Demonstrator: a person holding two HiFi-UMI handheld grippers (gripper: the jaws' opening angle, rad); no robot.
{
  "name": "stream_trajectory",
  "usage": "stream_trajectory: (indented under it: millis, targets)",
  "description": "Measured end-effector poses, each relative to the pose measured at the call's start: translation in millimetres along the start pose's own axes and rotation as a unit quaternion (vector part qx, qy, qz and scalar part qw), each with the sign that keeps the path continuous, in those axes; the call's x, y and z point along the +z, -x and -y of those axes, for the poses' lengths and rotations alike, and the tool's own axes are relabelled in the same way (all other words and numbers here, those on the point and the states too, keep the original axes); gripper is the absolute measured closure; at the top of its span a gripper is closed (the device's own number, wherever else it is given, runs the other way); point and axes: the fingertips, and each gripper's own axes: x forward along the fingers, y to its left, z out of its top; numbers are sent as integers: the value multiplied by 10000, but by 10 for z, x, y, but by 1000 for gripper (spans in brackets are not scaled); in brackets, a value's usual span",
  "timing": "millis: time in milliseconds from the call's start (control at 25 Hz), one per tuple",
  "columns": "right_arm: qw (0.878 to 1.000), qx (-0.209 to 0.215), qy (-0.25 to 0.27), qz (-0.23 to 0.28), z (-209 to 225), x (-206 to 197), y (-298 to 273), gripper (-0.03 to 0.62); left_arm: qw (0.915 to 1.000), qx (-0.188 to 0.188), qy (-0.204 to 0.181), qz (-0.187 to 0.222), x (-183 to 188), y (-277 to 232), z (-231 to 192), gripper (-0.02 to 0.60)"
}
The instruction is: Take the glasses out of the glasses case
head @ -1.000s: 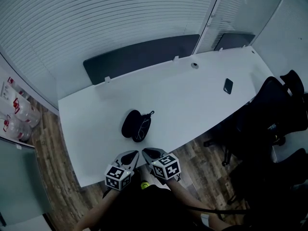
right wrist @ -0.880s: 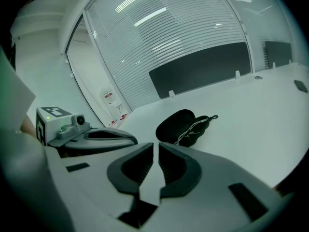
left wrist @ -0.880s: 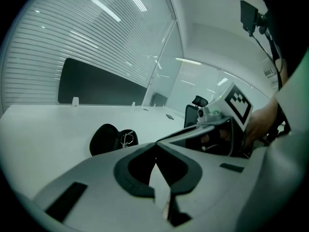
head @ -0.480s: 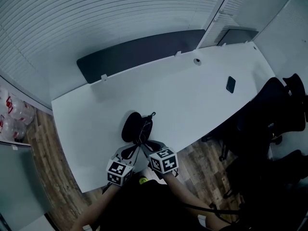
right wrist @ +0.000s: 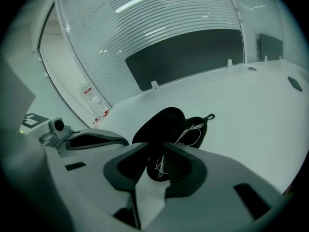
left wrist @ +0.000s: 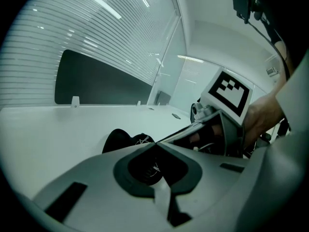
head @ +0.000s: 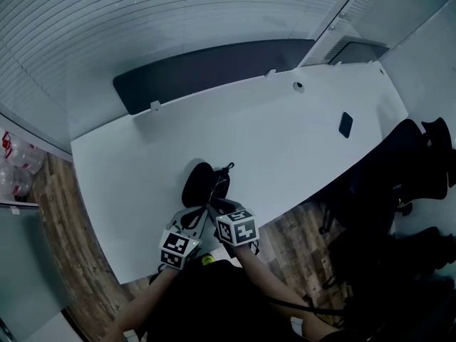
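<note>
A black glasses case [head: 197,184] lies open on the white table [head: 285,141], near its front edge. Thin wire-framed glasses [head: 214,189] rest in its right half. In the right gripper view the lid [right wrist: 161,122] stands up and the glasses [right wrist: 190,129] show beside it. My left gripper [head: 199,218] hovers at the case's near end, its tips touching and holding nothing [left wrist: 155,144]. My right gripper [head: 215,206] sits just right of it, over the case's near end. Its jaws [right wrist: 157,146] stand a narrow gap apart with nothing between them.
A dark phone [head: 345,125] lies far right on the table, and a round grommet [head: 298,87] sits near the back edge. A dark panel [head: 206,70] runs behind the table. Black office chairs [head: 399,169] stand at the right. Water bottles [head: 14,173] are on the floor at left.
Both grippers have moved forward from the table's front edge until their tips are at the case's near end. The case and glasses have not moved.
</note>
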Motion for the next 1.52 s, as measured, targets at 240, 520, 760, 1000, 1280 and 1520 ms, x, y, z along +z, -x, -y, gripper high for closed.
stream_trajectory:
  millis: [240, 520, 760, 1000, 1280, 1520]
  targets:
    - [9993, -289, -109, -193, 88, 30, -80, 502, 9999, -78, 77, -29, -1, -77, -71, 571]
    - [9966, -626, -274, -455, 255, 24, -169, 497, 9994, -286, 197, -63, -16, -145, -88, 571]
    - [9922, -934, -408, -716, 376, -3, -225, 497, 9983, -502, 265, -163, -48, -207, -42, 571]
    - [9885, -1140, -478, -876, 435, -16, -231, 497, 9976, -562, 390, -132, -39, -235, -58, 571]
    - [9825, -1325, -700, -1105, 516, -46, -266, 497, 9971, -562, 486, -139, -53, -242, -105, 571]
    - [9806, -1364, -711, -1216, 598, -78, -257, 499, 9959, -514, 745, -48, -52, -247, -204, 571]
